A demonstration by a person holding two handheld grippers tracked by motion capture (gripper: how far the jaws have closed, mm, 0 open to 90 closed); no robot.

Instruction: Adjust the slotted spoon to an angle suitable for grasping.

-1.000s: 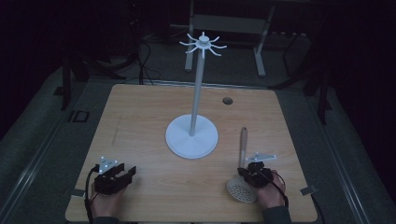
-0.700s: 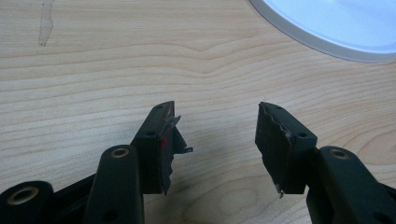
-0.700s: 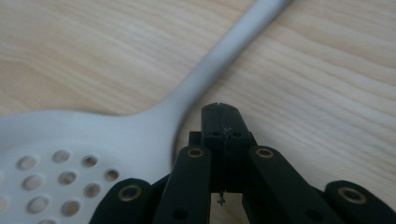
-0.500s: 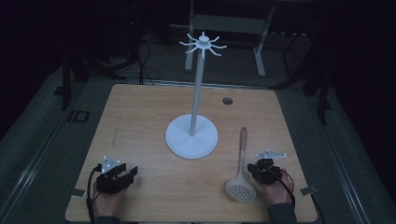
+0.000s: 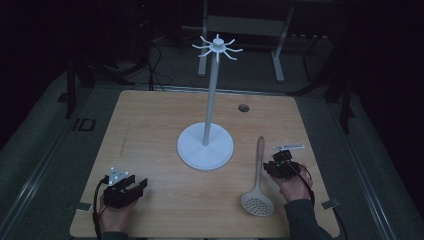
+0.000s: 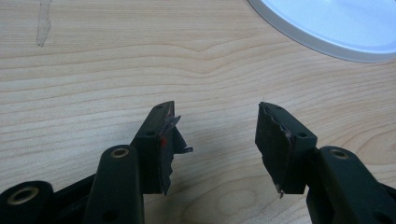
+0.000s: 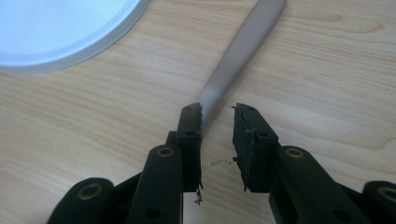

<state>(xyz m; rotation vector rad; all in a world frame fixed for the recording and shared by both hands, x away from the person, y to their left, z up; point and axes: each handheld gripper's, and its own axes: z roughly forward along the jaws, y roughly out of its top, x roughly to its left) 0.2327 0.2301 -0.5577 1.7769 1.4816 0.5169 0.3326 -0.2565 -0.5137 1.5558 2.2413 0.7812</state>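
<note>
A wooden table (image 5: 150,125) seen from above, with a person's two hands at its near edge, each holding a pair of black tongs. Just to the left of the right tongs (image 5: 278,166) lies a grey slotted spoon (image 5: 258,180) — flat on the wood, its perforated bowl toward the person and its long handle running away toward the far side. The right tongs have just been opening and now stand released; in the right gripper view the handle (image 7: 243,51) starts beyond the tips and stretches ahead, with nothing between the jaws. The left tongs (image 5: 126,187) rest well apart from the spoon, released too, with bare wood showing in the gap between the tips in the left gripper view (image 6: 215,135). Ahead of both tongs, between them, stands a white hook stand (image 5: 206,145) — a broad round base, a tall thin pole and a crown of curled hooks.

The spoon looks light and stiff, probably nylon or silicone, with a smooth handle that could slip. The best hold seems to be across the handle's narrow middle, not the wide, thin bowl.
</note>
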